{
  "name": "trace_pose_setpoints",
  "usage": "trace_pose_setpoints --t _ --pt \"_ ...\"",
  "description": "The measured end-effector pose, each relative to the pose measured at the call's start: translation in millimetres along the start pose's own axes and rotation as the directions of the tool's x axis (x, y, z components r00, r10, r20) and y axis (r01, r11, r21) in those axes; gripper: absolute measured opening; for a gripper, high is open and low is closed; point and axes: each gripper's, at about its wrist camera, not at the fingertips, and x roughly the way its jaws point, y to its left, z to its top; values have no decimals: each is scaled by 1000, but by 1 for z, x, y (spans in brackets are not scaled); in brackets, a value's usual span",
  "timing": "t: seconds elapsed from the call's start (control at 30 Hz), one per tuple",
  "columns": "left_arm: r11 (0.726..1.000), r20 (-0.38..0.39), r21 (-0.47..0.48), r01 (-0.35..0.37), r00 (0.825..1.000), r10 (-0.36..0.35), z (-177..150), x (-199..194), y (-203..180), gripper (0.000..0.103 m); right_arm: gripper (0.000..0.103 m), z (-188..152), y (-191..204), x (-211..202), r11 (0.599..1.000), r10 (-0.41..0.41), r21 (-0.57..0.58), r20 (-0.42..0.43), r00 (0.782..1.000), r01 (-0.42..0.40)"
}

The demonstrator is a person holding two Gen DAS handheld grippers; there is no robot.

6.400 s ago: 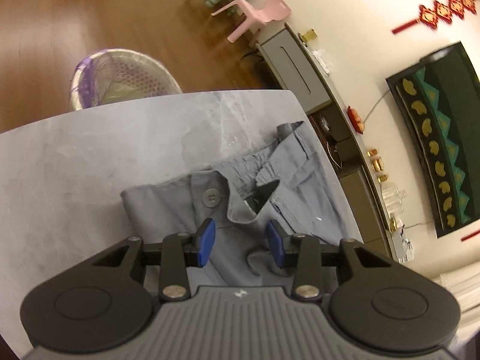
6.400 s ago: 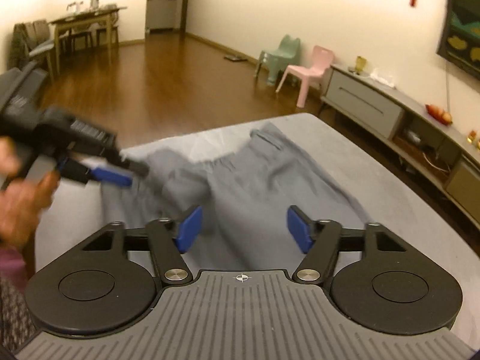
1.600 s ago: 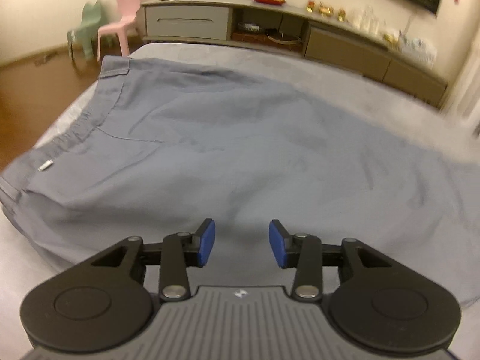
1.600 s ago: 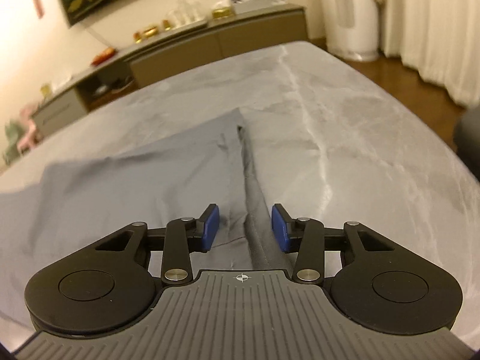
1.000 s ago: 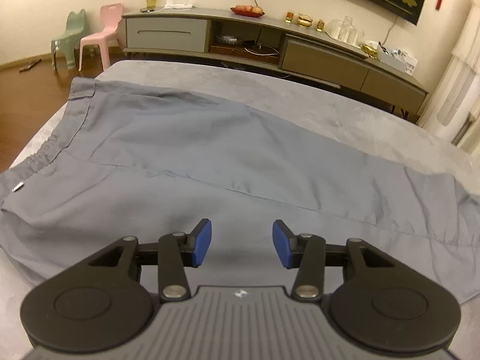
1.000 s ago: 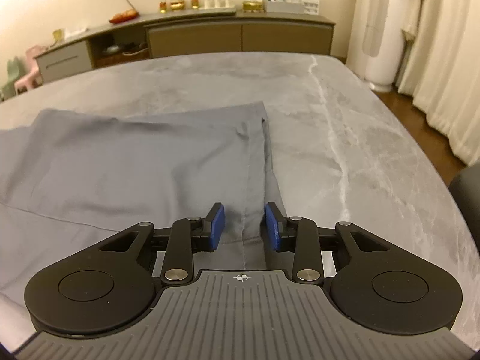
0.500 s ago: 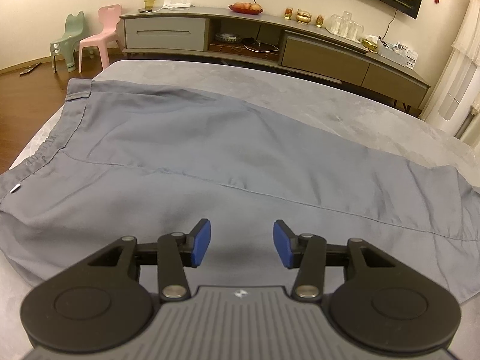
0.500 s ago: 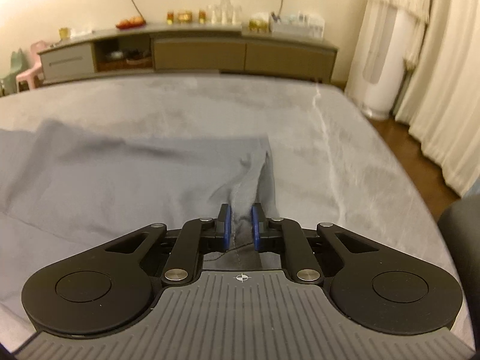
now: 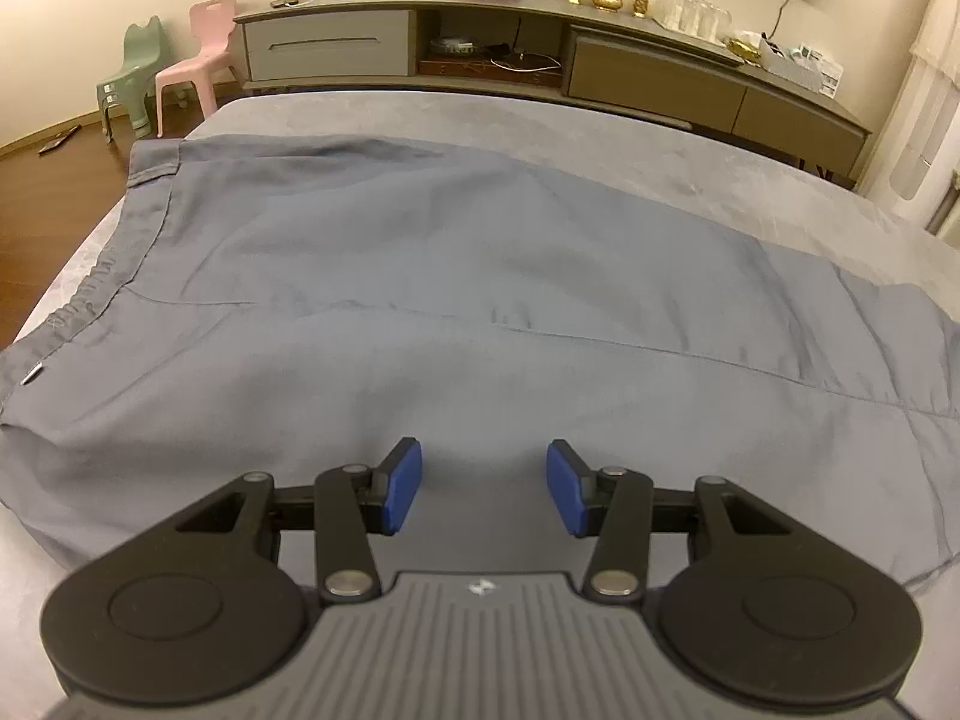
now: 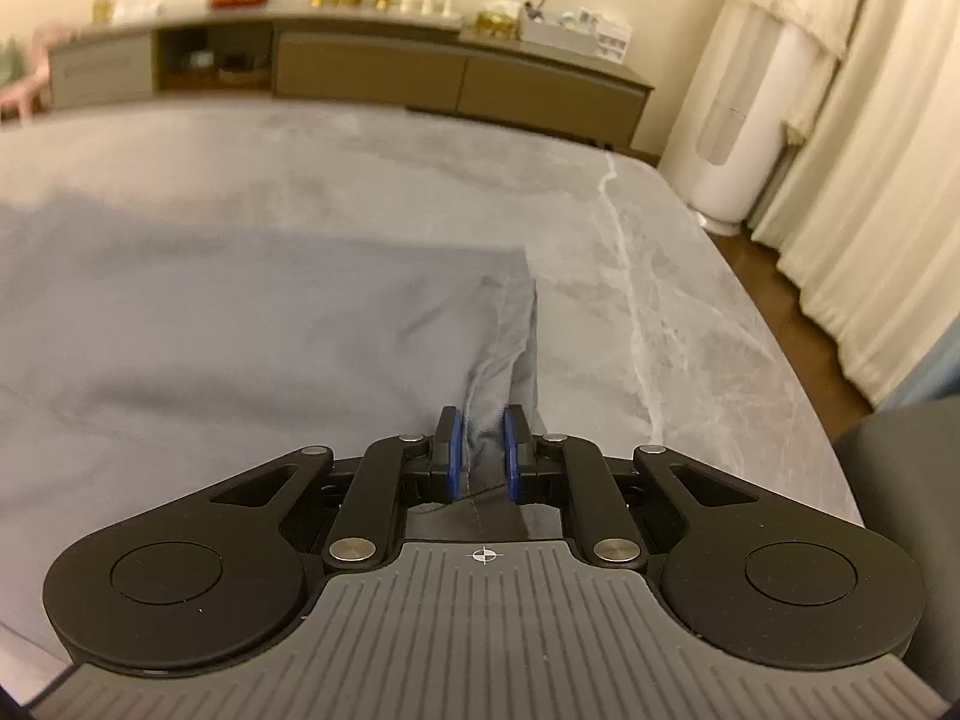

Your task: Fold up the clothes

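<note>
Grey-blue trousers [image 9: 420, 276] lie spread flat across a grey marbled table [image 9: 660, 138], waistband at the left. My left gripper [image 9: 483, 489] hovers open just over the near leg, with nothing between its blue pads. In the right wrist view the trousers [image 10: 240, 324] end in a hem near the table's right part. My right gripper [image 10: 483, 456] is shut on that hem edge, and the pinched cloth stands up in a ridge between the blue pads [image 10: 453, 450].
A long low sideboard [image 9: 540, 54] with ornaments runs along the far wall. Two small chairs, green [image 9: 129, 81] and pink [image 9: 198, 54], stand at far left. A white appliance [image 10: 744, 132] and curtains [image 10: 870, 180] are at right. A dark seat [image 10: 906, 468] sits near the table's right corner.
My right gripper closed onto the trouser hem and lifted it slightly, so the cloth bunches into a ridge. The left gripper stayed open and shifted only a little.
</note>
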Motion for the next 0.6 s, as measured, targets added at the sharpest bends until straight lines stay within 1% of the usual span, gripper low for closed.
trace_pose_setpoints --t 0.07,0.13,0.17,0.2,0.23,0.3,0.43,0.47,0.53,0.57,0.6 --pt "1000 -1 5 -8 1000 8 -2 0 3 47 13 6 -15 -11 993 64 101 23 998 -66" --pt "1000 -1 -2 -16 1000 16 -3 -2 8 47 28 6 -35 -13 968 133 214 9 991 -131" --pt "1000 -1 -7 -20 1000 20 -4 -2 10 47 31 3 -45 -13 954 142 266 4 990 -138" --pt "1000 -1 -11 -24 1000 24 -5 -3 13 47 36 0 -54 -13 937 152 317 0 988 -144" --pt "1000 3 -14 -22 1000 22 -4 -4 14 47 38 -4 -63 -14 919 166 364 -2 986 -154" --pt "1000 13 -19 -16 1000 16 -3 -7 15 47 40 -13 -81 -19 869 215 456 2 977 -193" --pt "1000 35 -16 4 999 -3 1 -12 13 47 41 -41 -100 -44 750 343 586 49 938 -305" --pt "1000 39 -8 9 999 -9 2 -12 11 47 41 -49 -103 -52 716 374 612 72 925 -337" --pt "1000 38 7 16 999 -16 4 -10 4 47 47 -62 -104 -65 646 433 647 126 892 -405" --pt "1000 34 18 19 999 -19 4 -8 0 47 49 -68 -102 -67 616 459 661 139 877 -428" --pt "999 27 28 20 999 -21 4 -5 -3 48 51 -72 -98 -64 596 485 674 133 864 -438"
